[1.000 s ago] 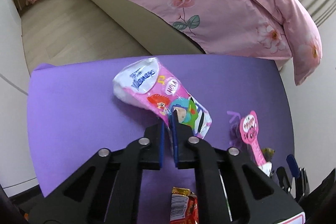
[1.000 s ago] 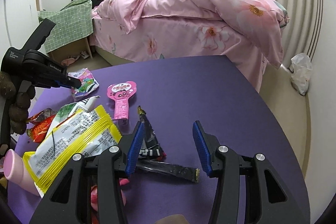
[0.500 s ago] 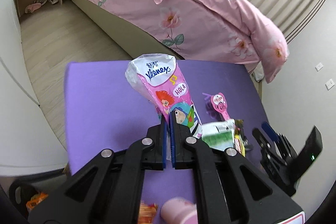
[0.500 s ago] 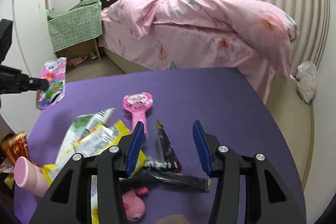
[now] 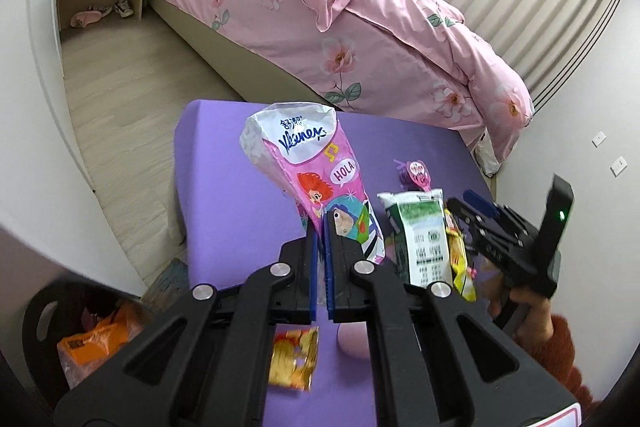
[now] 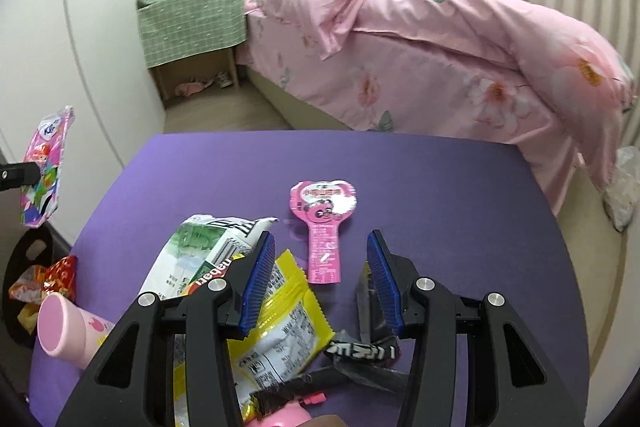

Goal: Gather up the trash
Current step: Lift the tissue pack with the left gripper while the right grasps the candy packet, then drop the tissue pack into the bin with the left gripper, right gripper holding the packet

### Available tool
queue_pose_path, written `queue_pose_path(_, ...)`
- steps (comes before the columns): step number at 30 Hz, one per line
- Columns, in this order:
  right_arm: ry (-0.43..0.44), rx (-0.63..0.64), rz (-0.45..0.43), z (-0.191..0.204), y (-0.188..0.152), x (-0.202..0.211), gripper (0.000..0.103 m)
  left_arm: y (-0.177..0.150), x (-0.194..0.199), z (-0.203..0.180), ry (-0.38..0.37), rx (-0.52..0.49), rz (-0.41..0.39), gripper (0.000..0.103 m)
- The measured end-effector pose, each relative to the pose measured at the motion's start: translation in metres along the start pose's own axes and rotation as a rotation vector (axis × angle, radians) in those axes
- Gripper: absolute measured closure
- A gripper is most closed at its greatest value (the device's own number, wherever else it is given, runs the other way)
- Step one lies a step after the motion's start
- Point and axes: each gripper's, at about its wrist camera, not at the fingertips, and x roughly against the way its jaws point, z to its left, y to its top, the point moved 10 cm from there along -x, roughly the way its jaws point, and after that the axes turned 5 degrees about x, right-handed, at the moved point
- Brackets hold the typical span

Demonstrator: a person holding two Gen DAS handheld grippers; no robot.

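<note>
My left gripper [image 5: 321, 227] is shut on a pink Kleenex tissue pack [image 5: 316, 171] and holds it up above the left edge of the purple table [image 5: 224, 187]. The pack also shows at the far left of the right wrist view [image 6: 46, 163], off the table's side. My right gripper [image 6: 320, 259] is open and empty above the table, with a pink lollipop-shaped wrapper [image 6: 324, 223] between its fingers. A green and white wrapper [image 6: 200, 255], a yellow wrapper [image 6: 280, 311] and black wrappers [image 6: 372, 339] lie under it.
A black bin with orange trash [image 5: 92, 331] stands on the floor left of the table; it also shows in the right wrist view [image 6: 28, 287]. A pink cup [image 6: 68, 327] lies on the table's left. A bed with pink bedding [image 6: 440, 59] is behind.
My left gripper has lifted the tissue pack off the table and carried it left, past the table's edge. My right gripper stayed open and moved little.
</note>
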Motion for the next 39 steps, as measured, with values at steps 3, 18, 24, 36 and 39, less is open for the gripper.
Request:
queue_pose_path(3, 0.038, 0.030, 0.032, 0.013, 0.003, -0.011, 0.058, -0.006, 0.007, 0.002, 0.006, -0.003, -0.007, 0.100)
queue_pose_path(18, -0.060, -0.002, 0.158, -0.007, -0.009, -0.036, 0.084, -0.038, 0.021, -0.021, -0.021, -0.079, -0.037, 0.100)
queue_pose_path(24, -0.049, -0.057, 0.040, -0.008, -0.005, 0.030, 0.084, -0.056, 0.033, -0.045, -0.034, -0.131, -0.051, 0.100)
queue_pose_path(36, -0.161, -0.064, -0.113, 0.027, -0.035, 0.134, 0.084, -0.118, 0.045, -0.061, -0.026, -0.141, -0.032, 0.100)
queue_pose_path(39, -0.124, -0.057, -0.138, 0.042, -0.036, 0.147, 0.084, -0.130, 0.047, -0.054, 0.005, -0.125, -0.026, 0.100)
